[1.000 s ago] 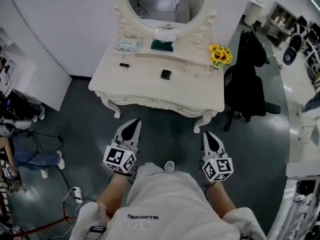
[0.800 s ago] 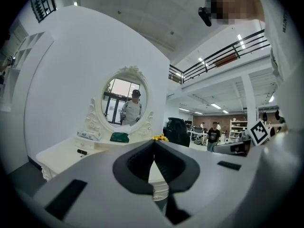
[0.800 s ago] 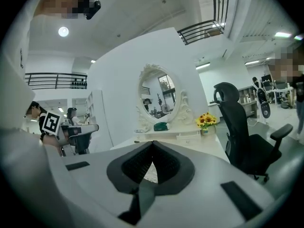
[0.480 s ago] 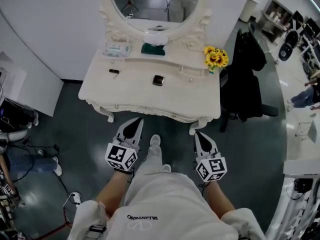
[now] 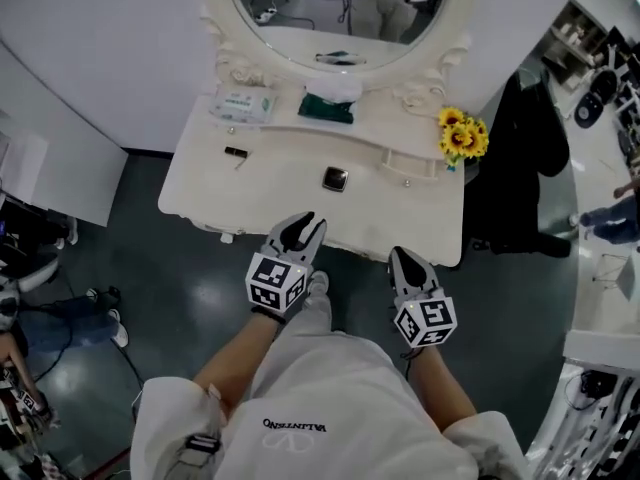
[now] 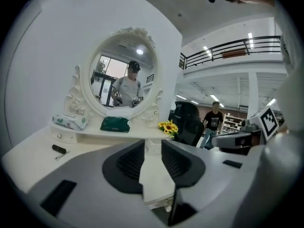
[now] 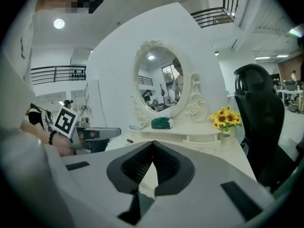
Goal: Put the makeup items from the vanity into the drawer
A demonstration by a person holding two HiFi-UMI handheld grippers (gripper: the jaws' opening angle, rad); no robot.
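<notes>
A white vanity (image 5: 200, 183) with an oval mirror stands before me. On its top lie a small dark square compact (image 5: 335, 179) and, to the left, a small black tube (image 5: 236, 152), also in the left gripper view as the tube (image 6: 59, 148). My left gripper (image 5: 303, 222) hovers over the vanity's front edge, just short of the compact; its jaws are opening, with a narrow gap and nothing between them (image 6: 153, 145). My right gripper (image 5: 401, 255) is at the front edge further right, shut and empty (image 7: 152, 144).
On the raised back shelf sit a tissue pack (image 5: 243, 105) and a green pouch (image 5: 328, 108). Sunflowers (image 5: 462, 136) stand at the right end. A small shelf drawer (image 5: 410, 164) has a knob. A black chair (image 5: 530, 158) stands right of the vanity.
The person has stepped up to the vanity; both grippers went from over the floor to its front edge. The left jaws have parted slightly.
</notes>
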